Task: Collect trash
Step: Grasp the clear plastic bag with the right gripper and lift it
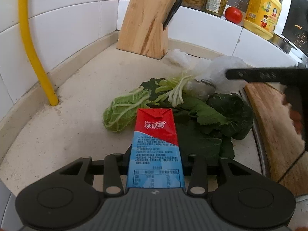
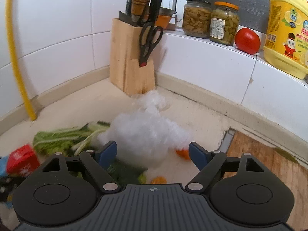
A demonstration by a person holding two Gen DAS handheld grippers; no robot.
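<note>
My left gripper is shut on a red and blue drink carton and holds it over the counter, in front of a pile of green vegetable leaves. The carton also shows at the left edge of the right wrist view. A crumpled white plastic bag lies behind the leaves. In the right wrist view, my right gripper is open with its blue fingertips on either side of the white bag. Orange scraps lie by the bag.
A wooden knife block with knives and scissors stands in the corner. A yellow pipe rises at the left. Two jars, a tomato and a yellow detergent bottle sit on the ledge. A wooden board lies at the right.
</note>
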